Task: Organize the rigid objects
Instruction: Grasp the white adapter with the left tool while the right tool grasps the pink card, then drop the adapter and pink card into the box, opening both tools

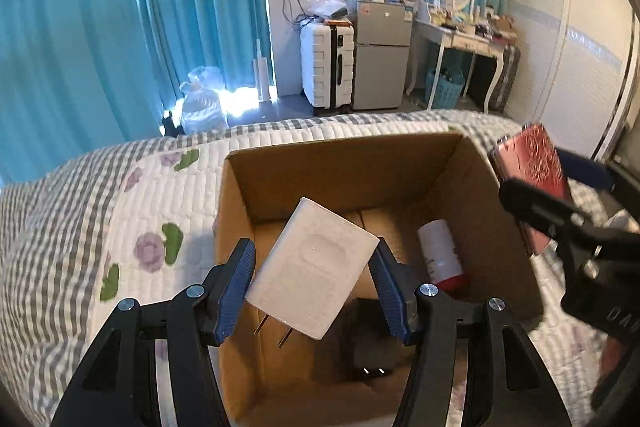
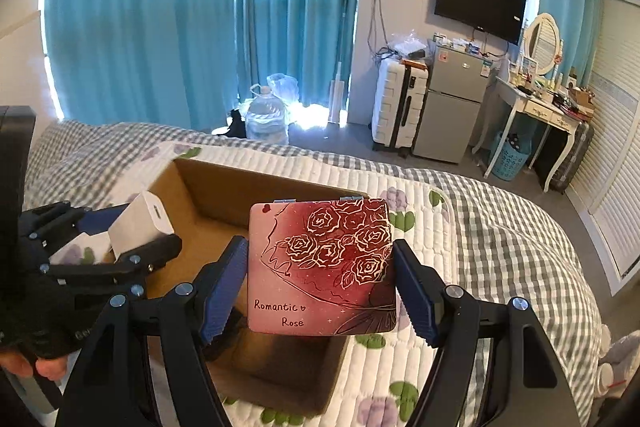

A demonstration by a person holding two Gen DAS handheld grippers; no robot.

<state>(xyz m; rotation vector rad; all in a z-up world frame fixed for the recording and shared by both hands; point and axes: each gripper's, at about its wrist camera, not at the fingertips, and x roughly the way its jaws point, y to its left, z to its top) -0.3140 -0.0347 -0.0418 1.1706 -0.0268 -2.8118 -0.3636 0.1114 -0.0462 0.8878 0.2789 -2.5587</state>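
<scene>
An open cardboard box (image 1: 400, 155) sits on the quilted bed; it also shows in the right wrist view (image 2: 208, 183). My left gripper (image 1: 312, 279) is shut on a white plug charger (image 1: 312, 267), prongs down, held over the box; the charger also shows in the right wrist view (image 2: 140, 223). My right gripper (image 2: 320, 279) is shut on a red "Romantic Rose" compact case (image 2: 320, 267), held above the box's right rim; the case also shows in the left wrist view (image 1: 532, 171). Inside the box lie a white-and-red bottle (image 1: 440, 251) and a black adapter (image 1: 372, 355).
The quilt (image 1: 140, 219) with flowers and grey checks surrounds the box. Beyond the bed stand a white suitcase (image 1: 328, 63), a small fridge (image 1: 382, 55), a dressing table (image 1: 468, 31), a water jug (image 2: 266, 115) and teal curtains.
</scene>
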